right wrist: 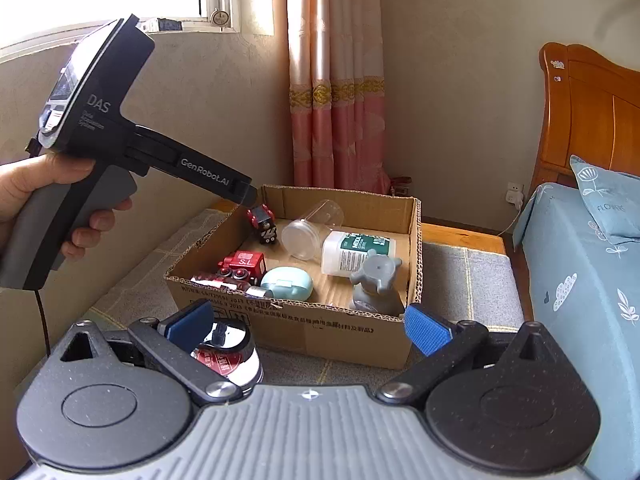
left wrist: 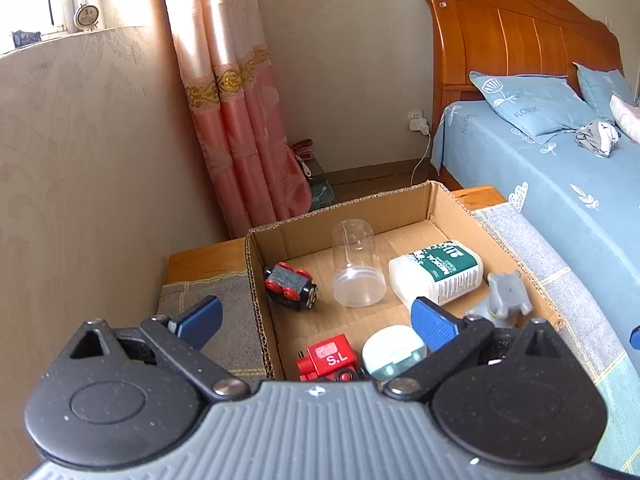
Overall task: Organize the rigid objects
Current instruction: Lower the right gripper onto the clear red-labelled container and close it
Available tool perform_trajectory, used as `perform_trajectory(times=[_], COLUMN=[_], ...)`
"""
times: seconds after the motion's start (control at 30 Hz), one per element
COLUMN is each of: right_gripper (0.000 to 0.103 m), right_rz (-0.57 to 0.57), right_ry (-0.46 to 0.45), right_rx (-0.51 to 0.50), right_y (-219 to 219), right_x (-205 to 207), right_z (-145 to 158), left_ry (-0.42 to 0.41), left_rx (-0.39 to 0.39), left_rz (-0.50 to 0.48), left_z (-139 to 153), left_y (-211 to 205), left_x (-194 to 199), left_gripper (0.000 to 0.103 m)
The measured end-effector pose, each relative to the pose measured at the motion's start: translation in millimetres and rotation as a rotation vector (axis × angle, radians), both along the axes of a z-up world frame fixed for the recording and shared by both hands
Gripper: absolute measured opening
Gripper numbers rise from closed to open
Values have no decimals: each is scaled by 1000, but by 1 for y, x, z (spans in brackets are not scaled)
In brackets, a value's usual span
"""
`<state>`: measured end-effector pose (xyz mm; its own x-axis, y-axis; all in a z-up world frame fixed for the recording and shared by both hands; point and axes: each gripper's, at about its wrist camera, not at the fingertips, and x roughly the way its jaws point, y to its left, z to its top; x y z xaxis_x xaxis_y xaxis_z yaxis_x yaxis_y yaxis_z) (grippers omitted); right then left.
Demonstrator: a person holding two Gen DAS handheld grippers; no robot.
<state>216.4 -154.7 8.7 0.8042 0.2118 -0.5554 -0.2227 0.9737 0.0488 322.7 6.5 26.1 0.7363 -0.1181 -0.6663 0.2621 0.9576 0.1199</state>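
The metal tin point(right wrist: 230, 354) stands outside the cardboard box point(right wrist: 296, 332), just beside the right claw point(right wrist: 308, 326), whose jaws are apart and empty. The left claw point(left wrist: 316, 320) hovers over the box, also apart, farther from the tin.

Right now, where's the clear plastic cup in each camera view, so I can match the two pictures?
Left wrist view: the clear plastic cup lies on its side mid-frame, in the middle of the cardboard box.
Right wrist view: the cup lies just above centre, toward the box's far wall.
Shared landmark: the white bottle with the green label lies just right of it in both.
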Motion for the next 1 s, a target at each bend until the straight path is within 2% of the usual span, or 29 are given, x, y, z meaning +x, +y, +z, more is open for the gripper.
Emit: perform_trajectory(times=[0.2, 0.4, 0.63, 0.83, 1.0], right_gripper=[103, 103, 103, 103, 103], right_rz=[-1, 17, 111, 201, 244], right_ry=[39, 66, 104, 112, 85], right_rx=[10, 16, 16, -38, -92], right_y=[5, 15, 36, 64, 83], right_x=[-3, -4, 2, 11, 25], right_z=[-13, -31, -56, -79, -90], left_ry=[26, 34, 60, 90, 102], left_rx=[-24, -24, -95, -126, -134], left_rz=[6, 57, 134, 161, 173], left_z=[-16, -36, -52, -62, -67], left_y=[12, 26, 52, 66, 74], left_x=[-30, -62, -89, -99, -102], left_gripper=[100, 100, 100, 100, 100])
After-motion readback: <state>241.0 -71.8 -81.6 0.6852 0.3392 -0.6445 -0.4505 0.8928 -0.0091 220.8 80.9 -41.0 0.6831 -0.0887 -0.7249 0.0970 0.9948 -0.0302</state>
